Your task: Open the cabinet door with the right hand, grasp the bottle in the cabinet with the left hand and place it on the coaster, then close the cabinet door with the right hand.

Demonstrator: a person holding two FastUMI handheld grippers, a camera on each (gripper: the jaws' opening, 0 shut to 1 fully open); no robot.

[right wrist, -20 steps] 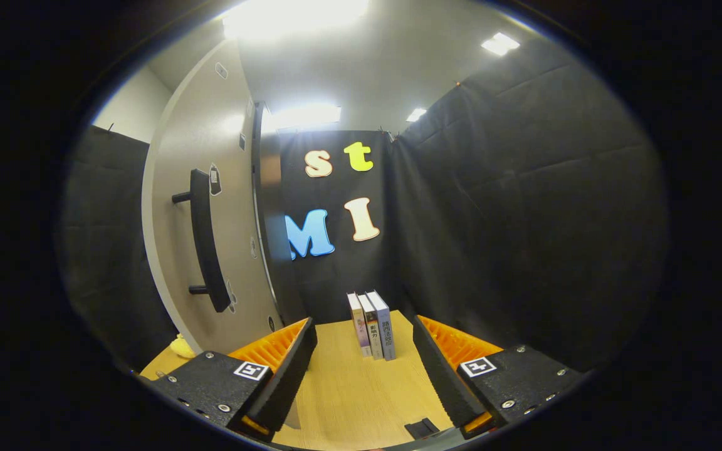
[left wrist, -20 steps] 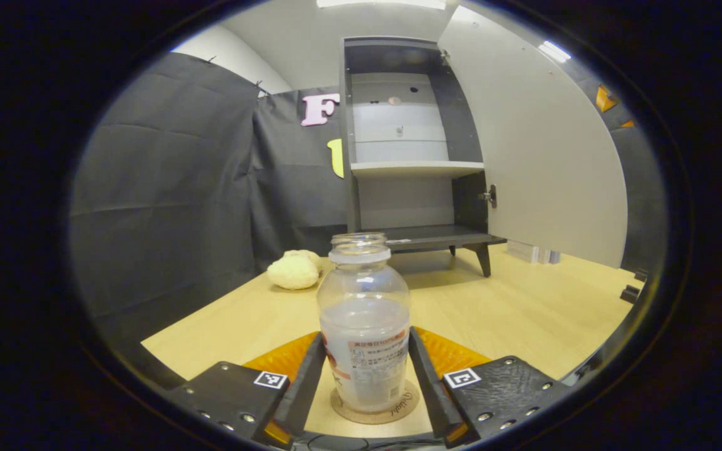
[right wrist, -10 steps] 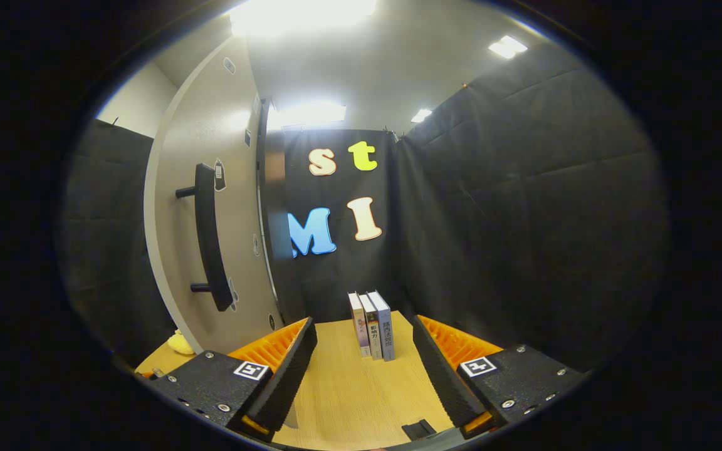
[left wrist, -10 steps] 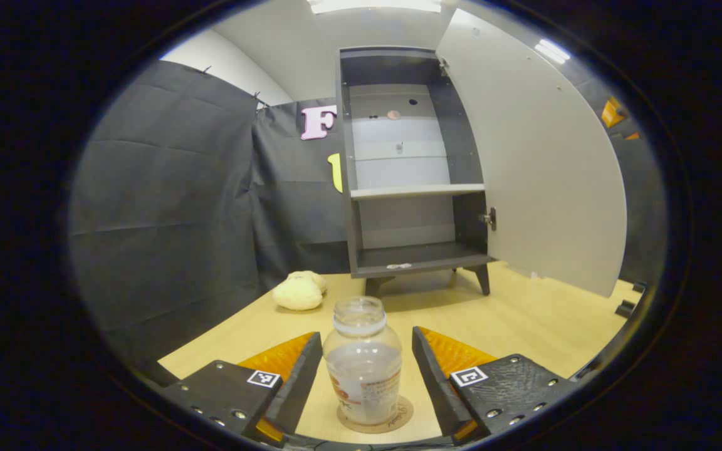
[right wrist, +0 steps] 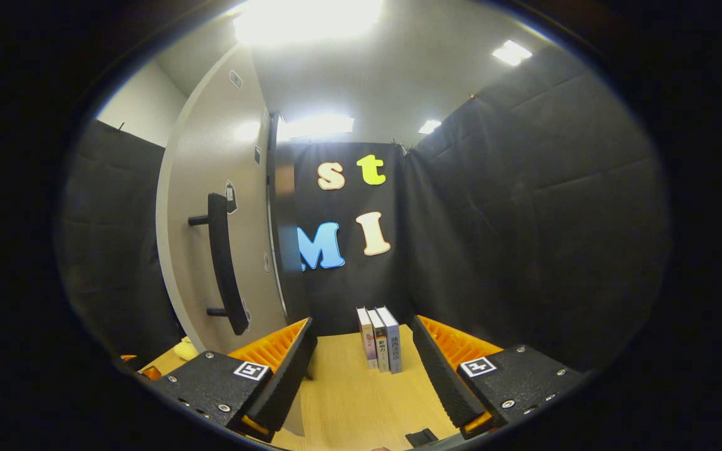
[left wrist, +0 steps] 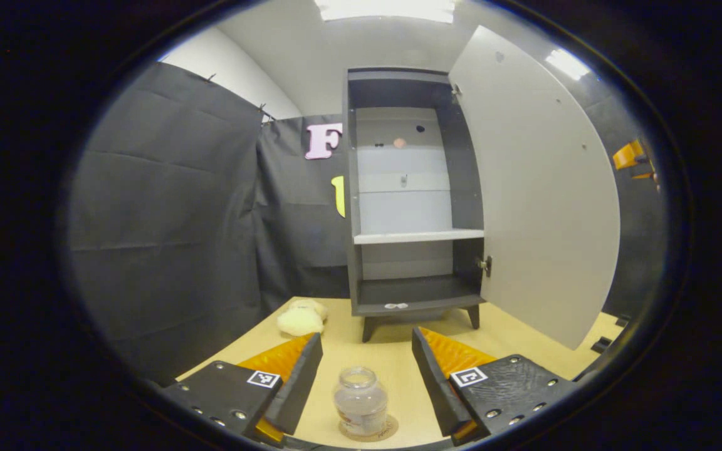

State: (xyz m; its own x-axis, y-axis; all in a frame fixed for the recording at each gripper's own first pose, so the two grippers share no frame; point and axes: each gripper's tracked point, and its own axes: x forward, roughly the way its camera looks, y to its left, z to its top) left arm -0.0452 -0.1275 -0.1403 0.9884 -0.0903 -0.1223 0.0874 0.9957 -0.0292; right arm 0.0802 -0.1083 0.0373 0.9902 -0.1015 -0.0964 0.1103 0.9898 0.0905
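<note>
The bottle stands on the coaster, free of the spread left gripper. The cabinet door hangs open left of the right gripper, whose fingers gape, empty; its upright handle lies ahead-left.

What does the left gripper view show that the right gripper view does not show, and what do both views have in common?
Left gripper view: the bottle standing on the coaster, between the open left gripper, which does not touch it; the cabinet interior with its shelf; a pale soft lump.

Right gripper view: the door's outer face with the black handle, three upright books, and the open right gripper, holding nothing.

Both: the open cabinet door and the wooden table.
</note>
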